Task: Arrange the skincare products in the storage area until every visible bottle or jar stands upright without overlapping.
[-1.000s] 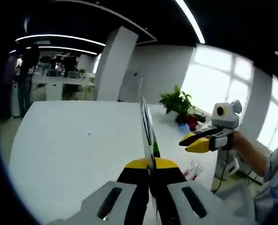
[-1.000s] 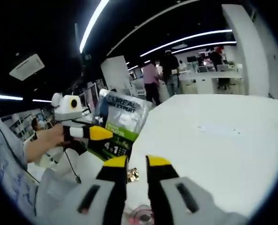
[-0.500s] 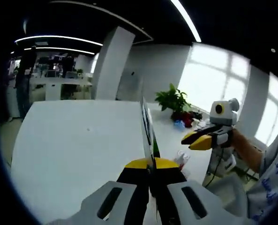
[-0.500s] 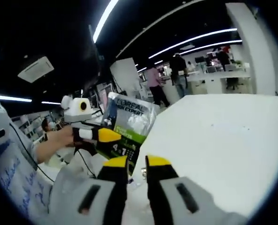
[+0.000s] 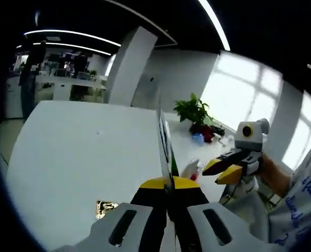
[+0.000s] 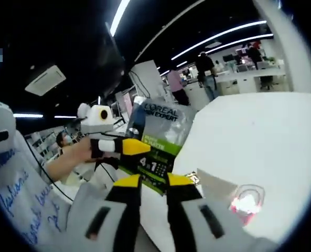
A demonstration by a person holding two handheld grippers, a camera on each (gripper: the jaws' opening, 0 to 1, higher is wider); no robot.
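White office table (image 5: 66, 157) lay under us. Our left gripper (image 5: 168, 185) pinched the L'Oréal sachet (image 6: 158, 137) above its near edge; our right gripper (image 6: 147, 181) — jaws slightly parted — carried nothing. We judged setting it upright, apart from the clear bottle (image 5: 190, 169), best.

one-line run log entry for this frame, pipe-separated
left gripper: shut on L'Oreal sachet, held above white table | right gripper: empty, jaws slightly apart | clear pink-capped bottle: lying on table | task: unfinished
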